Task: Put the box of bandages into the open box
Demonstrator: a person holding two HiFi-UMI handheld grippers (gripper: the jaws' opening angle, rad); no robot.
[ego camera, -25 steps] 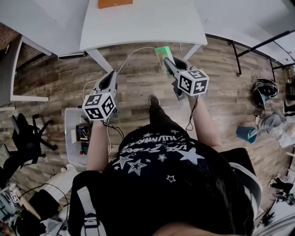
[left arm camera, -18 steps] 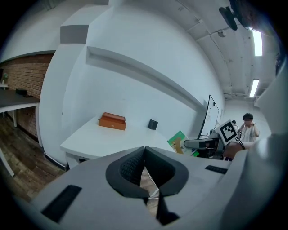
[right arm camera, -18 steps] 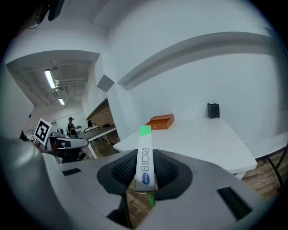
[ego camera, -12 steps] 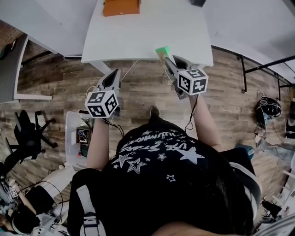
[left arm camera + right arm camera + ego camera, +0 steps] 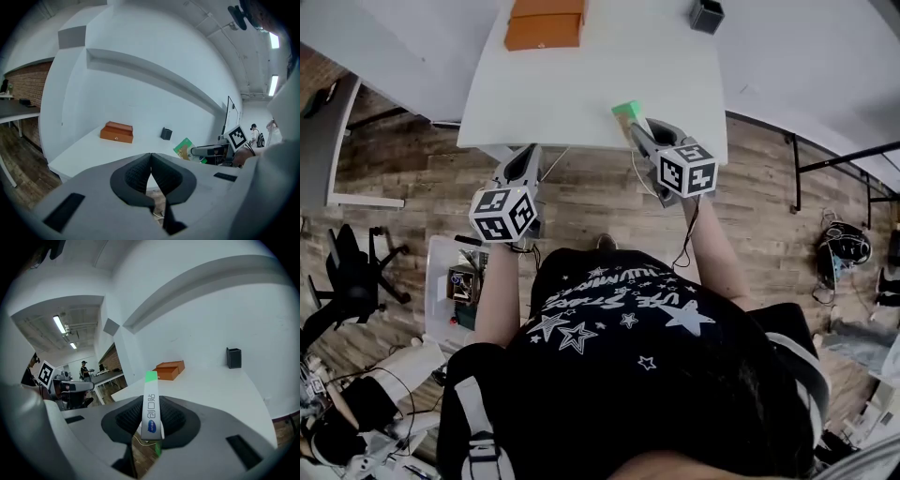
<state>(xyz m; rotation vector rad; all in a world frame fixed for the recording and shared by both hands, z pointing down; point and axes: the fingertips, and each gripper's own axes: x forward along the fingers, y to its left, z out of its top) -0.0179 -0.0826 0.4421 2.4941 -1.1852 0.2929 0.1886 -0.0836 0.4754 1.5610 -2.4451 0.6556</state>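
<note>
**Right gripper (image 5: 637,128) clamps the box of bandages (image 5: 627,112)**

Its jaws pinch the slim box, green end poking forward, over the near edge of the white table (image 5: 600,84). The orange box (image 5: 546,25) sits far left, well apart. Left gripper (image 5: 529,152), clenched on nothing, hovers near the table's edge.

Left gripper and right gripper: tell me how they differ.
The left gripper is shut on nothing; the right gripper is shut on the bandage box. The left gripper sits near the edge of the table; the right gripper reaches over it. Both are shut and point toward the table.
</note>
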